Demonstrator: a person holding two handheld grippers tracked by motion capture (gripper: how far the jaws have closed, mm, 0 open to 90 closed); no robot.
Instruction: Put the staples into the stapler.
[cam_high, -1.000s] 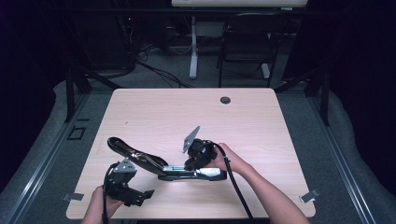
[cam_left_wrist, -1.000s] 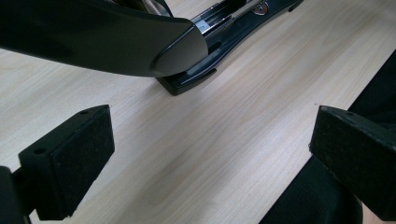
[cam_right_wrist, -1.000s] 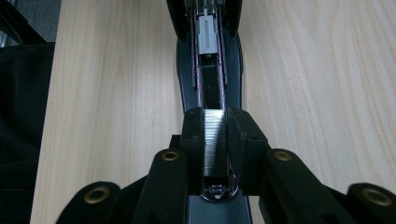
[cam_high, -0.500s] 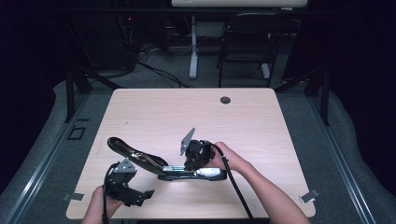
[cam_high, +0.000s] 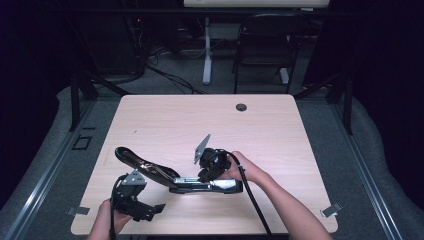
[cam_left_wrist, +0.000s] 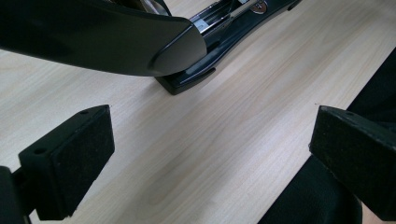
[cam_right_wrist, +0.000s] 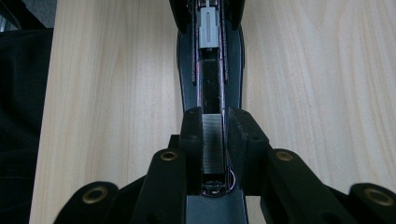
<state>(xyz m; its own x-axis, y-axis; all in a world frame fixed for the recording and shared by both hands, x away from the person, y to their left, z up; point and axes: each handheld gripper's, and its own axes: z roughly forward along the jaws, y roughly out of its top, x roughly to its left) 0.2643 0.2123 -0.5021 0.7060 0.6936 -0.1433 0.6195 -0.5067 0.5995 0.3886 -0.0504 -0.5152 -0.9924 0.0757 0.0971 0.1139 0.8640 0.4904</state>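
Observation:
A black stapler (cam_high: 220, 186) lies near the table's front edge with its top arm (cam_high: 137, 161) swung open to the left. My right gripper (cam_high: 209, 172) points down into its open magazine (cam_right_wrist: 210, 70). The jaws are closed on a grey staple strip (cam_right_wrist: 213, 144) that sits in the channel, and they have just been opening a little with the strip still between the pads. My left gripper (cam_high: 152, 209) rests at the front left with its jaws wide apart. From it I see bare wood between the pads (cam_left_wrist: 70, 158) and the stapler's arm (cam_left_wrist: 116, 42) just beyond.
The wooden table (cam_high: 270, 135) has a round cable hole (cam_high: 241, 107) near its far edge. Metal clips (cam_high: 331, 210) sit at the front corners. A chair (cam_high: 262, 45) and a desk leg stand on the floor behind. Dark clothing (cam_left_wrist: 322, 196) lies close to the left gripper.

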